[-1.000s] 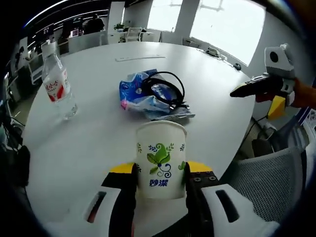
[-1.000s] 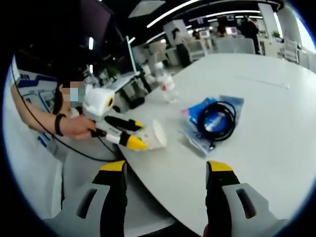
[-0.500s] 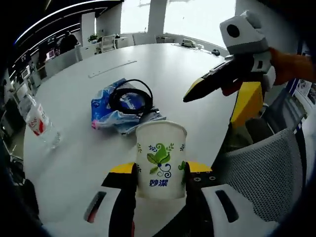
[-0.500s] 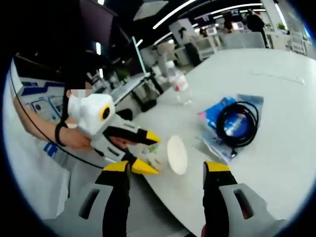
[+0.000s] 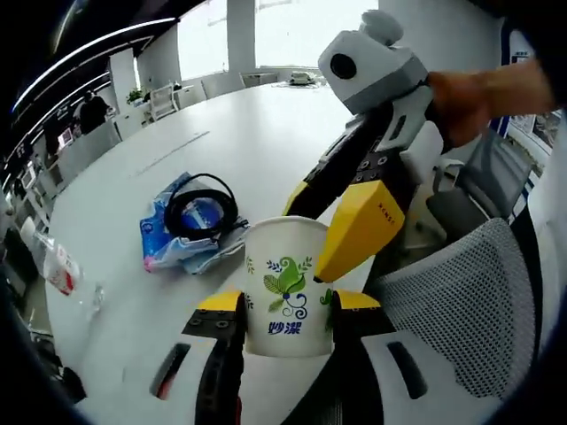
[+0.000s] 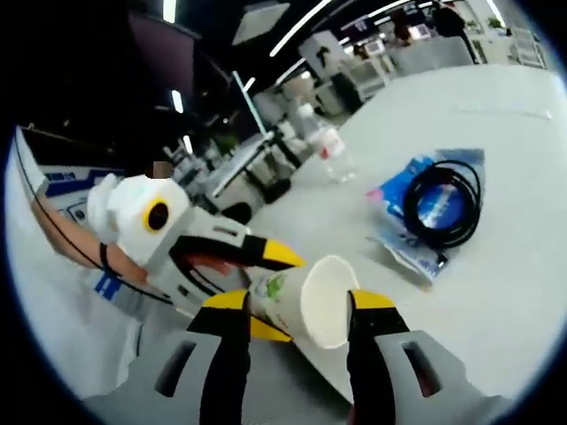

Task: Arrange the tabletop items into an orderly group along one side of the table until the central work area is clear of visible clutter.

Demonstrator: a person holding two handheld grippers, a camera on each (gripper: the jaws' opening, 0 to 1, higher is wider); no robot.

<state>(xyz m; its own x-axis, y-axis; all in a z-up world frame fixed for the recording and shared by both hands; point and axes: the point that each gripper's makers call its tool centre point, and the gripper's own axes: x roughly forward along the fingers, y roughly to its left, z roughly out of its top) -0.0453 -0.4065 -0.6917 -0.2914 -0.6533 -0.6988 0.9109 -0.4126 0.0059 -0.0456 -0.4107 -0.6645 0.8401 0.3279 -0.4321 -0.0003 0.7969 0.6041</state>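
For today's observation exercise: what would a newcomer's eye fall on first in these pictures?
First the paper cup, gripped between the left tool's jaws, with the right tool closing in around its open rim. Behind it on the white table, a black cable coil lies on a blue wrapper.

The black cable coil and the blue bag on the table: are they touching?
Touching. The left gripper view shows the black cable coil lying on top of the blue bag, with no gap; the right gripper view agrees.

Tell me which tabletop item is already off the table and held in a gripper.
The paper cup, clamped between the left gripper jaws. The water bottle and the blue bag with its black cable lie on the table.
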